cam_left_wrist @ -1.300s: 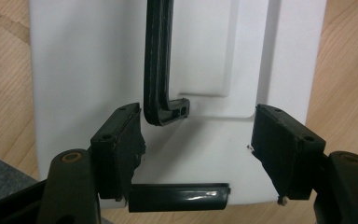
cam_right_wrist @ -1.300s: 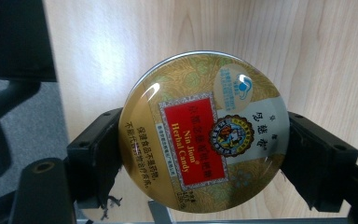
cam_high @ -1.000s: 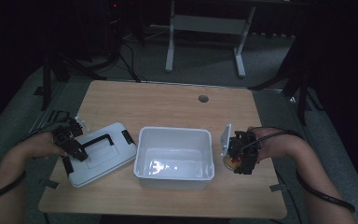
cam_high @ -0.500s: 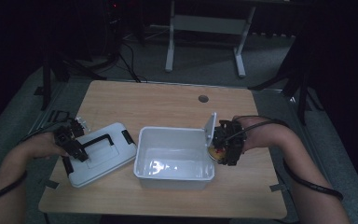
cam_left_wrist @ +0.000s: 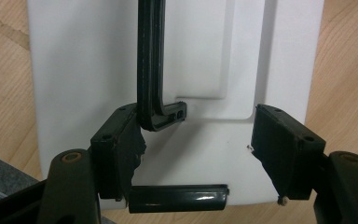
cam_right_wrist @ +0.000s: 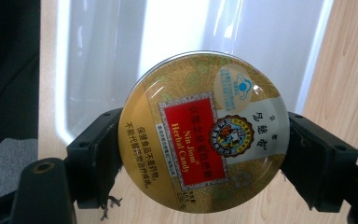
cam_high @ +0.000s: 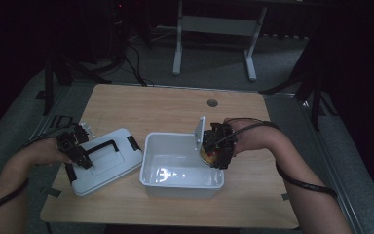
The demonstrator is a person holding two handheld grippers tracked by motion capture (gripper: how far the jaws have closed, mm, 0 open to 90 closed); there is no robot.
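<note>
Dim floor and the legs of a stand lie beyond your wooden desk (cam_high: 165,107) in the high view. Your right claw (cam_high: 214,148) hangs at the right rim of the white bin (cam_high: 182,185), with a round candy tin (cam_high: 206,153) clamped between its jaws and sitting over the bin's right edge. A white plate stands up just behind that claw. Your left claw (cam_high: 75,151) rests on the white lid (cam_high: 112,163), which lies flat on the desk beside the bin, on its left. The lid's black handle (cam_high: 102,146) runs away from the claw toward the bin.

From the left gripper view, your left claw (cam_left_wrist: 196,144) is released: its jaws stand apart over the near edge of the lid (cam_left_wrist: 84,70), with bare white plastic between them. The handle (cam_left_wrist: 149,65) rises straight ahead of the claw, and its bent end lies against the inner face of the left jaw. A black latch (cam_left_wrist: 177,198) sits on the lid's edge just below the gap.

From the right gripper view, your right claw (cam_right_wrist: 200,154) is clenched on the tin (cam_right_wrist: 203,135), one jaw pressing each side of its rim. The gold lid with its red label faces the camera. Beyond the tin lies the bin's (cam_right_wrist: 107,51) white hollow, with the desk (cam_right_wrist: 349,65) to the right of the claw.
</note>
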